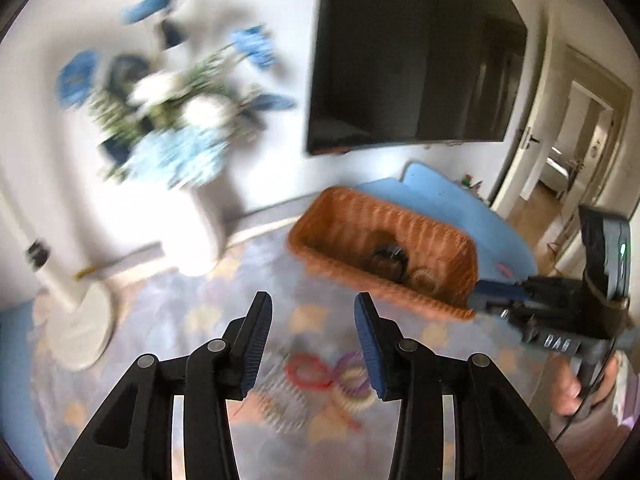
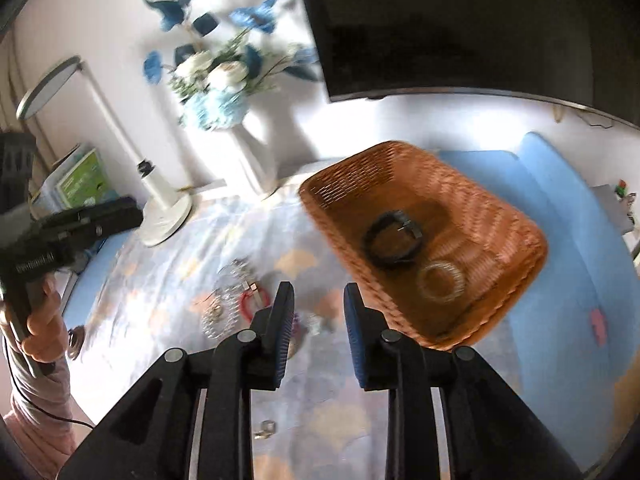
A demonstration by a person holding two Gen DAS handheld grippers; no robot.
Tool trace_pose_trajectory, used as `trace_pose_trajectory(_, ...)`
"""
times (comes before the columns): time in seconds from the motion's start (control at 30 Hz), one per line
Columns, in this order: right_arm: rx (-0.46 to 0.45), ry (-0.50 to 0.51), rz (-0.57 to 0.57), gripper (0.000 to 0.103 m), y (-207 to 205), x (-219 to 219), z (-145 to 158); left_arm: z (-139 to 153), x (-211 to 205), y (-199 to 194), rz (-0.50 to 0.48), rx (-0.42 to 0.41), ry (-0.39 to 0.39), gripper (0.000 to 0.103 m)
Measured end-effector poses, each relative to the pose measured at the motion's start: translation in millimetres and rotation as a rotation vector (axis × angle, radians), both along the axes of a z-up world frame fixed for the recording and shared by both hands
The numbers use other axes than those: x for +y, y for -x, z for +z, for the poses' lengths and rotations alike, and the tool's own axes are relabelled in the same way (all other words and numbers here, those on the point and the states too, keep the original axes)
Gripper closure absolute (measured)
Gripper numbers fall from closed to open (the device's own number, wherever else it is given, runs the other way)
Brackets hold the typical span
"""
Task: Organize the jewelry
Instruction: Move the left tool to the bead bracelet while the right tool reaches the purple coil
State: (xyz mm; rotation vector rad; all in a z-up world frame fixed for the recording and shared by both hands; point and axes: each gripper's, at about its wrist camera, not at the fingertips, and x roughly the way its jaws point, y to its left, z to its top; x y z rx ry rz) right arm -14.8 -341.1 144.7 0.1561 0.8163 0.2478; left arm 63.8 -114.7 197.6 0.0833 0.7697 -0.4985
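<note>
An orange woven basket (image 1: 452,240) (image 2: 340,184) stands on a patterned cloth and holds a black bracelet (image 1: 390,262) (image 2: 394,240) and a clear coiled ring (image 1: 426,278) (image 2: 440,282). Loose jewelry lies on the cloth: a red ring (image 1: 308,370) (image 2: 248,306), a purple ring (image 1: 352,360), a clear coil (image 1: 356,392) and silvery coils (image 2: 224,308). My left gripper (image 1: 314,344) is open and empty above the loose pieces. My right gripper (image 2: 318,330) is open and empty, just left of the basket's near corner. The right gripper also shows in the left wrist view (image 1: 500,292).
A white vase of blue and white flowers (image 2: 248,156) and a white desk lamp (image 2: 160,200) stand at the back left. A dark screen (image 2: 460,28) hangs on the wall. A blue mat (image 2: 560,280) lies under the cloth. A small metal clip (image 2: 266,428) lies near the front.
</note>
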Motion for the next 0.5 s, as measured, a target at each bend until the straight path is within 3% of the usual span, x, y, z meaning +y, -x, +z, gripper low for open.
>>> trace_pose_trajectory(0.13, 0.037, 0.007, 0.029, 0.075, -3.0, 19.8, -13.0, -38.8, 36.1, 9.5, 0.068, 0.044, -0.024, 0.059)
trace_pose_trajectory(0.3, 0.092, 0.002, 0.045, 0.075, -8.8, 35.8, -36.2, -90.7, 74.2, 9.4, 0.117, 0.182, 0.038, 0.059)
trace_pose_trajectory(0.5, 0.161, -0.003, 0.003, 0.075, -22.1, 37.5, -72.5, -138.9, 68.0, 0.6, 0.115, 0.270, 0.051, 0.059)
